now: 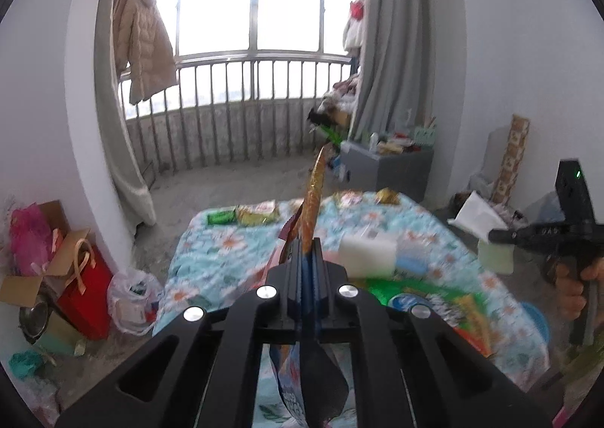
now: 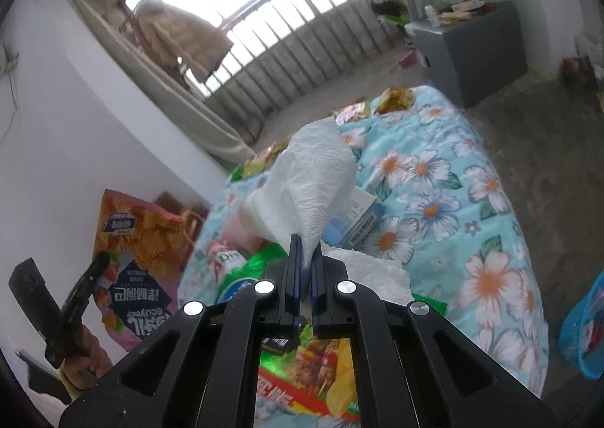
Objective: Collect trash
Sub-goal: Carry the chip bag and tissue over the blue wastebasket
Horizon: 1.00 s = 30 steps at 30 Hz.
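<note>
"Guyer" snack bag [image 2: 139,261], left gripper [image 1: 307,250] clamped

both wrist views close over floral bedspread [image 1: 211,239], facing balcony window [image 1: 249,1]

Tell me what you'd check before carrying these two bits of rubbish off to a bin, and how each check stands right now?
1. Left gripper clamped on the snack bag: ok.
2. Right gripper clamped on the white tissue: ok.
3. Bag lifted off the floral cloth: ok.
4. Tissue fully clear of the paper lying beneath it: cannot tell.
5. Blue basket within reach at the table's edge: cannot tell.
6. Table cleared of wrappers: not ok, several remain.
</note>
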{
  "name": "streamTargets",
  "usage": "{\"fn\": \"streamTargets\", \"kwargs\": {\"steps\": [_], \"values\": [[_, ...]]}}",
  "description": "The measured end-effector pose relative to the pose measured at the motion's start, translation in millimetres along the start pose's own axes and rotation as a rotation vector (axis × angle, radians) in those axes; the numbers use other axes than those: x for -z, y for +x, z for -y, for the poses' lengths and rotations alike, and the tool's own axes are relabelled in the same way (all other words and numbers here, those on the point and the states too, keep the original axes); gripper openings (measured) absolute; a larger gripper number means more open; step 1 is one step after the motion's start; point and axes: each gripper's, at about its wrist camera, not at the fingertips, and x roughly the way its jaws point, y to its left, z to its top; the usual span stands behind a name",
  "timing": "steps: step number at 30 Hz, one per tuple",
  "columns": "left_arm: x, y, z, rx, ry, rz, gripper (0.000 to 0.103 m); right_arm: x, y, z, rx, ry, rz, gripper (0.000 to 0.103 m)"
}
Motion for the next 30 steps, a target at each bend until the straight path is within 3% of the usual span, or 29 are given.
{"fn": "streamTargets", "kwargs": {"steps": [9, 16, 22, 27, 30], "values": [[-41.2, -28.5, 31.1, 0.197, 0.006, 0.119, 0.003, 16.2, -55.9, 17.7, -0.028, 0.11, 0.13, 0.003], [-69.2, -15.1, 109.4, 0.417, 0.11, 0.095, 0.004, 33.6, -107.8, 55.2, 0.017, 0.208, 0.233, 0.003], [-91.4, 33.0, 212.0, 0.64, 0.193, -0.065, 0.004, 54.5, -150.8, 112.4, 0.115, 0.361, 0.317, 0.003], [-97.2, 87.9, 310.2, 0.729, 0.261, -0.22, 0.004, 81.5, -182.8, 171.6, 0.182, 0.533, 0.388, 0.003], [-83.1, 120.0, 377.4, 0.794, 0.282, -0.33, 0.004, 99.6, -199.7, 206.3, 0.235, 0.628, 0.437, 0.004]]}}
